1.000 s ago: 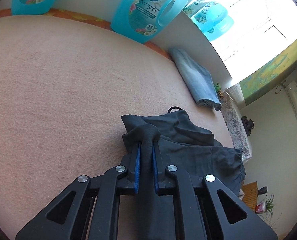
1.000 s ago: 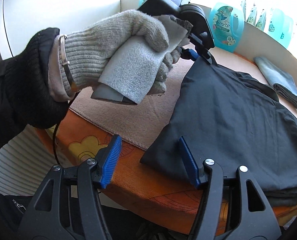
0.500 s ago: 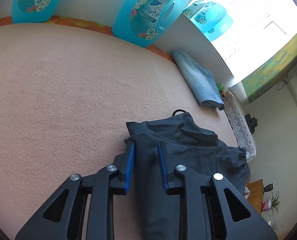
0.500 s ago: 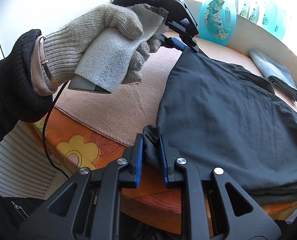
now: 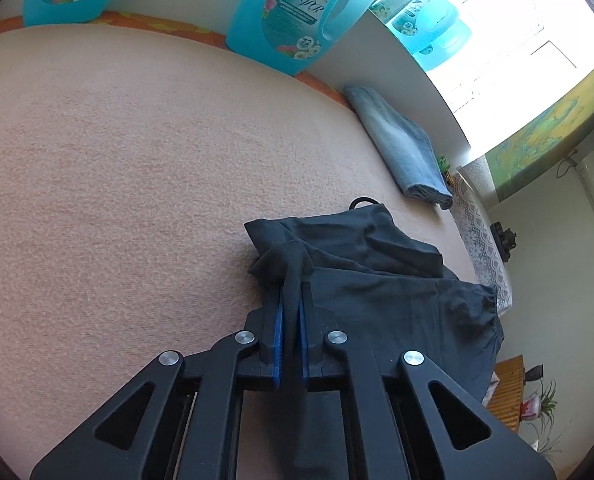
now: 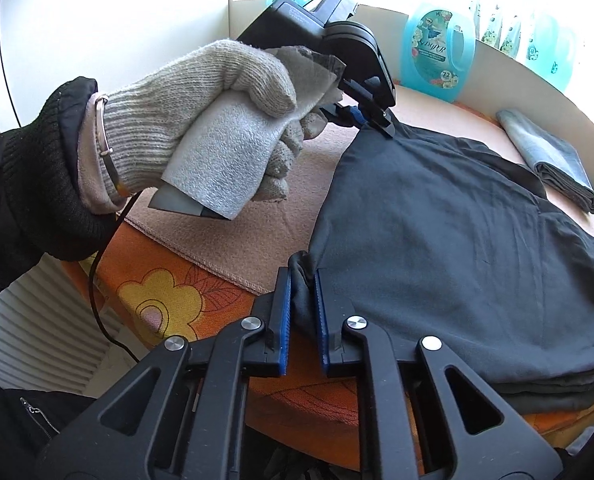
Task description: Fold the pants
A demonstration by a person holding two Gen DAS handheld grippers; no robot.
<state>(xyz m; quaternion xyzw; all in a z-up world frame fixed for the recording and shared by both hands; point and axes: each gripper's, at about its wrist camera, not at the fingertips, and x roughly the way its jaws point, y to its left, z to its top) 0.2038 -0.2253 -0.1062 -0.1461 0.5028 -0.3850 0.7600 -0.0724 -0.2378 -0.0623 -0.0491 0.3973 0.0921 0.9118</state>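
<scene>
The dark pants (image 6: pixel 457 240) (lying on the table (image 5: pixel 117 180)) are clamped at one edge by the left claw (image 5: pixel 291 300); the right claw (image 6: pixel 303 292) is closing on another.

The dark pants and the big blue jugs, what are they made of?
The dark pants look like thin, matte woven cloth: they wrinkle softly and bunch between the pads. The blue jugs look like glossy see-through plastic, since light glows through them.
</scene>
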